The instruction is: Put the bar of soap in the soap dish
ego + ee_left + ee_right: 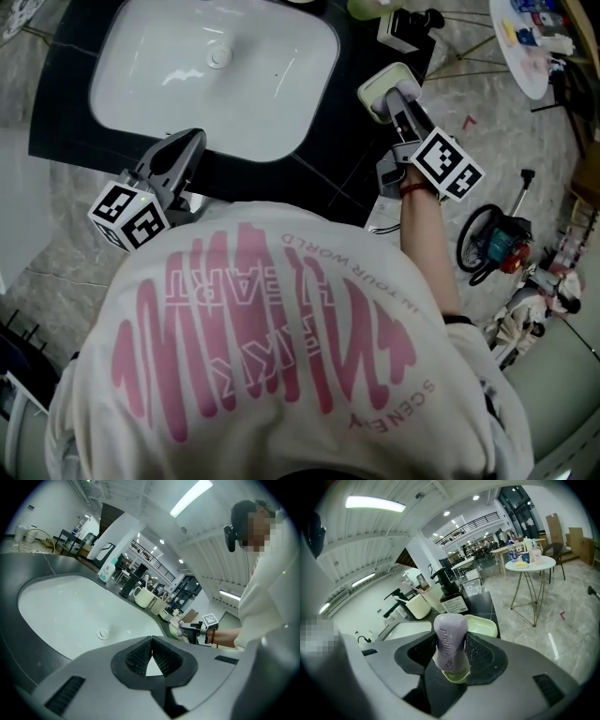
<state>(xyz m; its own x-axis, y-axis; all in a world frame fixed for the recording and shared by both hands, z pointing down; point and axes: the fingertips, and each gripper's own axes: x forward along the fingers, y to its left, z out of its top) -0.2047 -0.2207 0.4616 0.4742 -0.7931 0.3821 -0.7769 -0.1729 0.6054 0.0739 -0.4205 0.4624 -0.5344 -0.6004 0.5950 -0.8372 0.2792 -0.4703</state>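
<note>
A purple bar of soap (450, 641) stands on end between the jaws of my right gripper (451, 656), which is shut on it. Its lower end sits at the near rim of the pale green soap dish (482, 625). In the head view the right gripper (399, 94) hovers over the dish (372, 95) on the black counter right of the sink, and hides the soap. My left gripper (187, 142) rests at the sink's front edge. Its jaws (151, 641) are shut and hold nothing. From the left gripper view the right gripper (189, 631) shows far off.
A white basin (141, 84) is set in the black counter (56, 112). Behind the dish stand a cream cup (417, 606) and a dark labelled bottle (453, 601). A soap dispenser (107, 570) stands behind the basin. A round table (529, 565) and a power tool (492, 242) are on the floor to the right.
</note>
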